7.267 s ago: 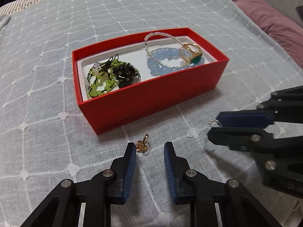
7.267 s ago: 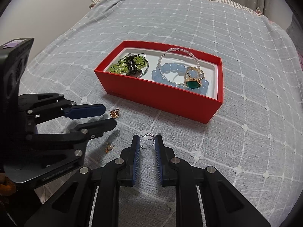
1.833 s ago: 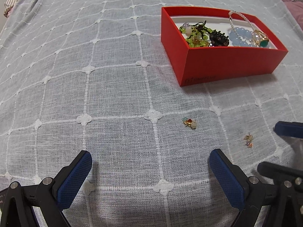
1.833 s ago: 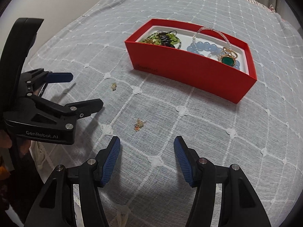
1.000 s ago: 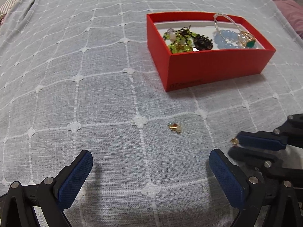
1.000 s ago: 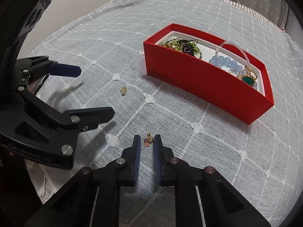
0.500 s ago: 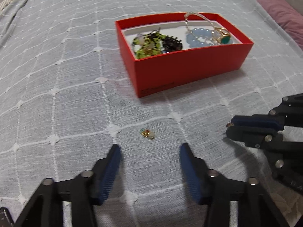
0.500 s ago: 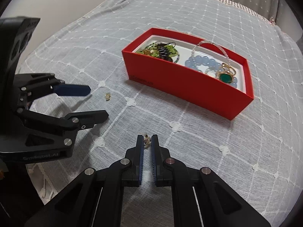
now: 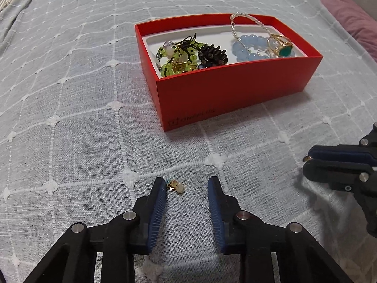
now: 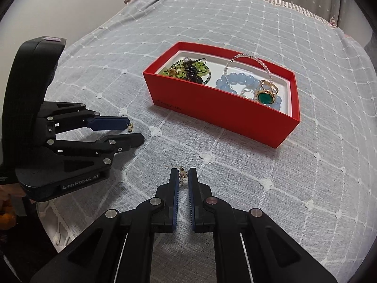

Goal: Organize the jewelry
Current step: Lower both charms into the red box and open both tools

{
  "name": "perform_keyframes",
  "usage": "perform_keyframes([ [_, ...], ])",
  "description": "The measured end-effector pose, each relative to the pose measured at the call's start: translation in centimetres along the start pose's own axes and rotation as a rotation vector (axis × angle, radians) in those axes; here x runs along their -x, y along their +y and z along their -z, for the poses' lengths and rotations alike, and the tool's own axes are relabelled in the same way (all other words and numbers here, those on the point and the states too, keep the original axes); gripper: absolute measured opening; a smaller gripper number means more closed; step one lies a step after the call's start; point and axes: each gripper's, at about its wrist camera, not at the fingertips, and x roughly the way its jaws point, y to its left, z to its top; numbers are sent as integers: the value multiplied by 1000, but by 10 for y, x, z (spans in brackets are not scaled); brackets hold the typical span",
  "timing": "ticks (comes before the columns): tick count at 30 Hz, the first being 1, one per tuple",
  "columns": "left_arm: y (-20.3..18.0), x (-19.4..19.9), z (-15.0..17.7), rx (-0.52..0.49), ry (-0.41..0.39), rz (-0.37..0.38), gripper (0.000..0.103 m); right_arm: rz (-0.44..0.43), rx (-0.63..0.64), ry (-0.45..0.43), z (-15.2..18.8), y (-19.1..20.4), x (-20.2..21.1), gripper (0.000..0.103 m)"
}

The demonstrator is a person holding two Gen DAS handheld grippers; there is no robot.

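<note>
A red box (image 9: 235, 89) (image 10: 219, 115) on the grey bedspread holds green beads (image 9: 176, 59), a dark pinecone charm (image 9: 212, 55), a blue bead bracelet (image 9: 247, 47) and a gold ring with a green stone (image 9: 282, 48) (image 10: 266, 95). My left gripper (image 9: 187, 186) (image 10: 134, 132) is open around a small gold earring (image 9: 175, 186) (image 10: 130, 126) that lies on the cloth by the left finger. My right gripper (image 10: 183, 174) (image 9: 306, 162) is shut on another small gold earring (image 10: 182, 172), held just above the cloth.
The white-stitched grey bedspread (image 9: 70, 94) spreads all round the box. A purple pillow (image 9: 348, 18) lies at the far right. Striped fabric (image 10: 282, 0) runs along the far edge of the bed.
My left gripper has moved forward onto the loose earring and its jaws have narrowed around it. My right gripper stays shut on its earring and has lifted slightly.
</note>
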Motion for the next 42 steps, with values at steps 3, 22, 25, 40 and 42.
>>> perform_keyframes([
  [3, -1, 1, 0, -7, -2, -3, 21, 2, -10, -6, 0, -3, 3, 8],
  [22, 14, 18, 4, 42, -15, 23, 6, -26, -67, -56, -7, -19, 24, 8],
  [25, 14, 26, 1, 40, -39, 27, 6, -42, -76, -76, -11, -21, 32, 8],
  [40, 15, 52, -31, 101, -159, 50, 6, -52, -133, -176, -38, -35, 47, 8],
  [42, 11, 52, -37, 106, -171, 51, 6, -47, -140, -193, -42, -38, 46, 8],
])
